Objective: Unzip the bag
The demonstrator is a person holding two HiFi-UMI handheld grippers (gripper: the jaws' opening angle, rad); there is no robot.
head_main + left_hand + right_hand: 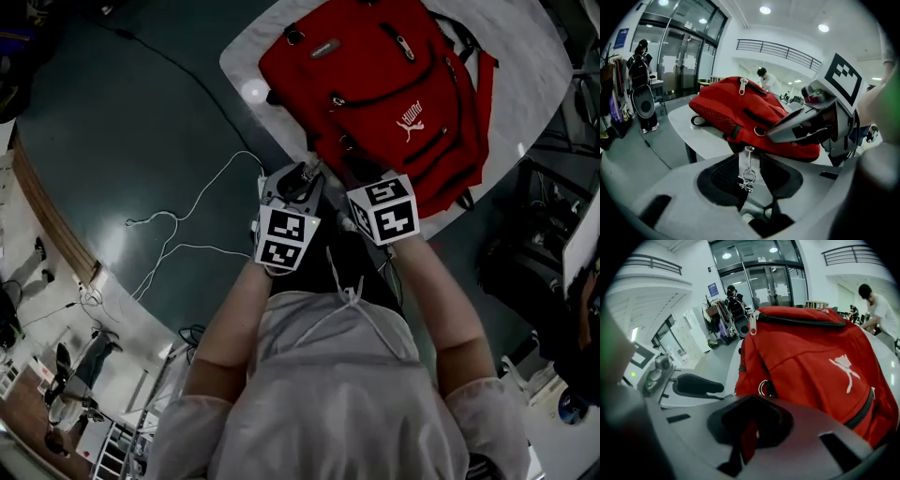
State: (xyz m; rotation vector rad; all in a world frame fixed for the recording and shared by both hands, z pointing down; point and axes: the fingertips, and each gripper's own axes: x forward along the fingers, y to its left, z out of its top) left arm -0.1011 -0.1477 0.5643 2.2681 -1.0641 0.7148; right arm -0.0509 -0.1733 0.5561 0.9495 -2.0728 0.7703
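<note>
**Bag position.** In the head view, the red bag (375, 94) lies flat on the white table (246, 56). It sits at 12 to 1 o'clock from both tongs, and its near edge overhangs the table edge at the jaw tips. You hold the left gripper (309, 176) at 9 o'clock of the right gripper (359, 180), with the two close beside each other. Their marker cubes (286, 236) face the camera.

**Left tongs.** In the left gripper view, the left gripper (749, 161) has its jaws drawn almost together, with only a narrow slot between the black pads. A metal zipper pull (748, 164) runs from the bag's lower edge at 12 o'clock into that slot. The ring end of the pull is pinched where the pads meet.

**Right tongs.** In the right gripper view, the right gripper (750, 404) is closed on a thin red fabric tab (749, 441). The bag (811, 362) fills the view from 12 to 4 o'clock, touching the jaw tips.

**Materials and shapes.**
- The bag (740, 108) has a smooth woven red shell and a domed shape.
- It has a textured mesh side panel (715, 117).
- The zip tracks are black.
- A white logo (846, 369) is printed on the front.
- A steel D-ring (763, 387) sits just above the right jaws.
- The pull is bright metal: a slim bar ending in a ring.
- The pads are matte black on grey jaw bodies.
</note>
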